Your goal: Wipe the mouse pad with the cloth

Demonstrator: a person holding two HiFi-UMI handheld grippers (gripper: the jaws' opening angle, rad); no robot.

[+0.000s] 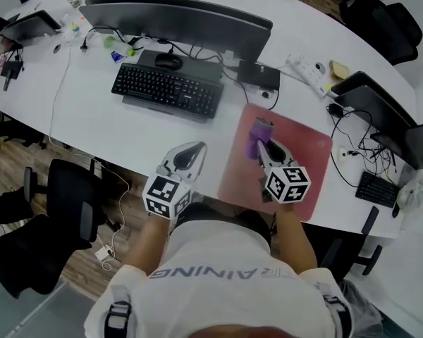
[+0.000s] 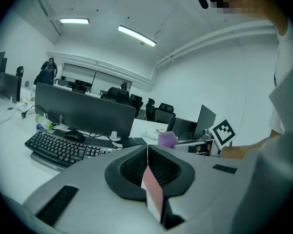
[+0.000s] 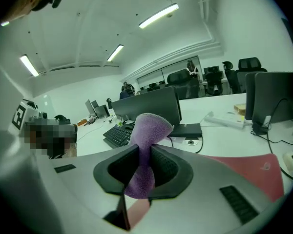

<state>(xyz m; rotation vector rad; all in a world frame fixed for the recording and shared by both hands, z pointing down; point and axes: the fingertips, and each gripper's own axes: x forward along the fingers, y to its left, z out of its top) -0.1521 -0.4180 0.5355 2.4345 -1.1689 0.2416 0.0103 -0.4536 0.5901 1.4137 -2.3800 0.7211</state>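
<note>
Purple fuzzy cloth (image 1: 258, 132) clamped in right gripper (image 3: 145, 152) over pink rectangular mouse pad (image 1: 307, 153) mid-frame, wipe-ready; left gripper (image 2: 147, 152) closed, empty.

The cloth (image 3: 149, 126) between the black ribbed pads (image 3: 168, 167) of the grey right gripper (image 3: 145, 150) is purple. The mouse pad (image 1: 303, 153) under those fingers is dull pink-red. The left gripper (image 2: 147, 147) is also grey with black pads. The marker cubes (image 1: 168, 196) carry black-and-white squares. Beyond the fingertips, the keyboard (image 1: 168, 89) is black and the table (image 1: 92, 118) is white.
</note>
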